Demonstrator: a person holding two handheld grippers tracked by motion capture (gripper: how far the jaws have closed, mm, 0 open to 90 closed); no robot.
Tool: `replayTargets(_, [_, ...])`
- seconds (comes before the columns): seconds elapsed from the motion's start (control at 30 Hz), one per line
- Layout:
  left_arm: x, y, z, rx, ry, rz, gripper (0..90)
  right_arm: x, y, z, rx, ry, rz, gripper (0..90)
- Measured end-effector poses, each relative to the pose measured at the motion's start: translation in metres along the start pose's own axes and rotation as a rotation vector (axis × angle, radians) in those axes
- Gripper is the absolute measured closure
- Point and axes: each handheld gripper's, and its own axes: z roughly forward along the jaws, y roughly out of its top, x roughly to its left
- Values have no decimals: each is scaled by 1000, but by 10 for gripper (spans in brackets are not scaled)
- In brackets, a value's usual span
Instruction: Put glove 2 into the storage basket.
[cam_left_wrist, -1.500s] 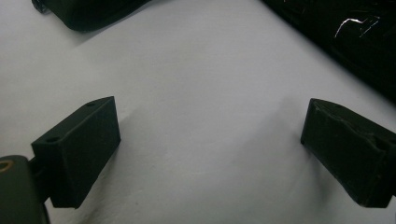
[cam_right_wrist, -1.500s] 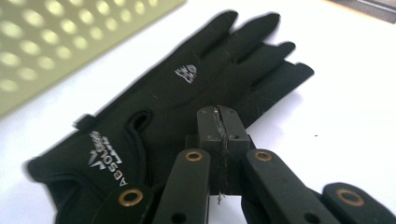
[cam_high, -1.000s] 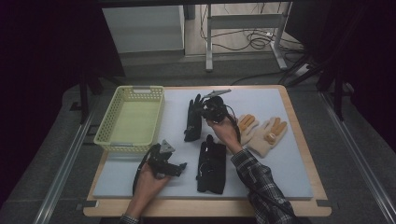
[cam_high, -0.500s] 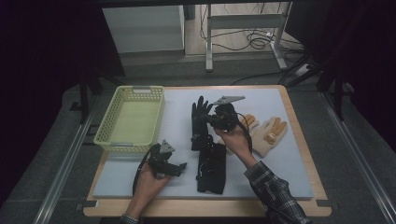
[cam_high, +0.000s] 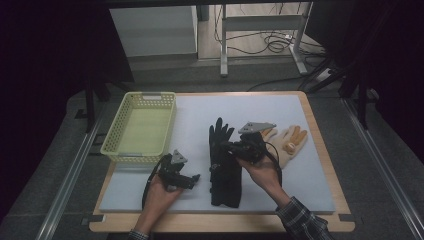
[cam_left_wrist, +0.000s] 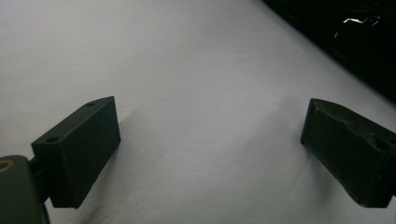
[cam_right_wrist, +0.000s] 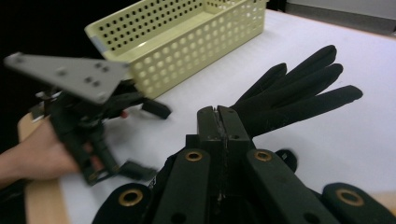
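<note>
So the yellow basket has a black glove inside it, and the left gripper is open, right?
Not quite. The yellow basket has nothing inside it; the black glove lies on the white mat beside it, as the high view shows. The left gripper is indeed open.

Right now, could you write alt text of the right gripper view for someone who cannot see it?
A shut black claw points over a white mat toward a black glove lying flat with its fingers spread. Beyond it stands a yellow perforated basket, and at the left a hand holds a second claw with its jaws open.
</note>
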Motion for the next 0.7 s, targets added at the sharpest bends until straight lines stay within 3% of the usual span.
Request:
replayTargets(0.23, [0, 0, 0, 4, -1, 5, 51, 20, -22, -15, 4, 5, 23, 887])
replayTargets(0.53, [0, 0, 0, 2, 0, 5, 51, 28, -47, -8, 12, 9, 72, 887])
replayTargets(0.7, [0, 0, 0, 0, 1, 1, 51, 22, -61, -8, 30, -60, 50, 886])
